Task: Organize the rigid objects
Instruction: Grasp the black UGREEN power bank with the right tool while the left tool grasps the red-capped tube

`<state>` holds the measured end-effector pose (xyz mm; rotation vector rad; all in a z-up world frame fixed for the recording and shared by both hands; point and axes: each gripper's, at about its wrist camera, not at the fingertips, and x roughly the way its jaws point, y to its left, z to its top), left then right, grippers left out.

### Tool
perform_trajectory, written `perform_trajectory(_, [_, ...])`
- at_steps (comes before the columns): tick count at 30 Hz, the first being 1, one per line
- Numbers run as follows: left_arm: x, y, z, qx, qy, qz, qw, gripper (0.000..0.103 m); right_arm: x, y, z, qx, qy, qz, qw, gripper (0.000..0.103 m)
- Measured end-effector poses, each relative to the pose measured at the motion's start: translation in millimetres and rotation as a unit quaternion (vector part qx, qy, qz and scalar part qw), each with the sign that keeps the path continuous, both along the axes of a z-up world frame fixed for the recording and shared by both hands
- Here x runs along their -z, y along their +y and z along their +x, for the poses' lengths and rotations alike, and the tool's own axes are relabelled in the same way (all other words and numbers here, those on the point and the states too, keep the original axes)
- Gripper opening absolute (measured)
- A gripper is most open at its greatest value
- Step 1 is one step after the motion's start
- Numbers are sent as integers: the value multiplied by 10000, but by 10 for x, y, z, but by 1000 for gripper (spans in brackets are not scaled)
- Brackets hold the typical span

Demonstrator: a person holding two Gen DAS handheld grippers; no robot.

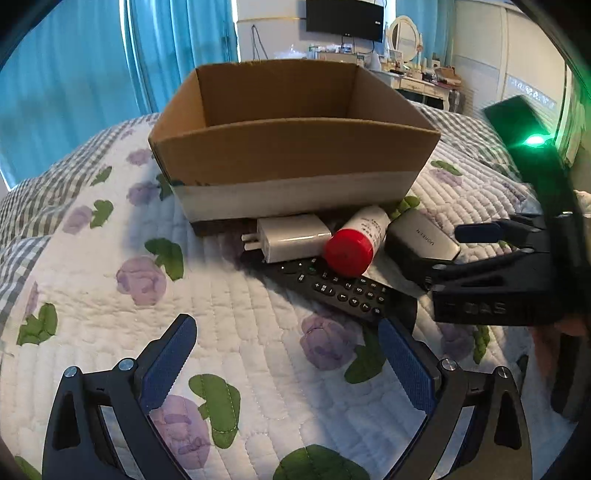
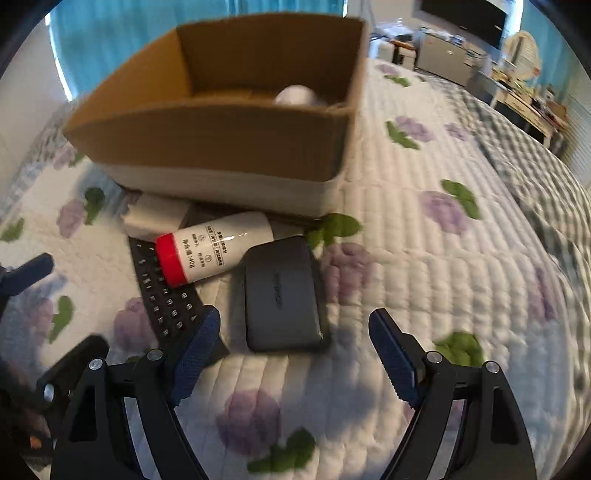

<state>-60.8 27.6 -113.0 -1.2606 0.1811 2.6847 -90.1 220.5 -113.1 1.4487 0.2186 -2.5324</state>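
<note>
An open cardboard box (image 1: 295, 155) stands on the quilted bed; in the right wrist view (image 2: 221, 144) a white round object (image 2: 295, 96) lies inside it. In front of it lie a white charger (image 1: 291, 236), a white bottle with a red cap (image 1: 354, 243), a dark grey power bank (image 1: 421, 240) and a black remote (image 1: 343, 291). My left gripper (image 1: 288, 354) is open and empty, just short of the remote. My right gripper (image 2: 295, 350) is open and empty, its jaws either side of the power bank's (image 2: 280, 295) near end. The bottle (image 2: 214, 247) rests on the remote (image 2: 166, 295).
The floral quilt (image 1: 221, 295) covers the bed all around. Blue curtains (image 1: 74, 74) hang behind. A dresser with a mirror (image 1: 406, 37) and a wall TV (image 1: 343, 14) stand beyond the bed. The right gripper's body (image 1: 498, 280) reaches in from the right.
</note>
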Motion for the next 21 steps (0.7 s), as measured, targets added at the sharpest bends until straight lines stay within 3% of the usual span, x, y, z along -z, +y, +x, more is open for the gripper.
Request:
perform_trajectory(1, [8,-9,-10,-14,-25,32,10000,100,49,-31,-48,-10,-14,84,10000,82])
perform_trajectory(4, [7,-17,-23,-80,-54,64,9999,100,142,-51,-123,-15,-65,143,9999,45])
perform_trajectory(8, [-27,95,-32,110,-145,40,9998,97,63,12,-8,-113,48,-45,9999,43])
perform_trajectory(13, [-133,455,-93,709,-52,-39,9975,96,-250,276,188,139,336,-342,9988,43])
perform_trajectory(15, [-137,580,-185,841,-62,-5,9964,90,-371,422,254,251,475,-313,9981,43])
perform_trajectory(19, [-12,820,-436,1023,-196,-144,9945,83,-447,754,253,625,539,-587,9949,43])
perform_trajectory(21, [124,946,-566,1080,-277,-436,9928,81,-466,823,161,727,438,-784,9933,43])
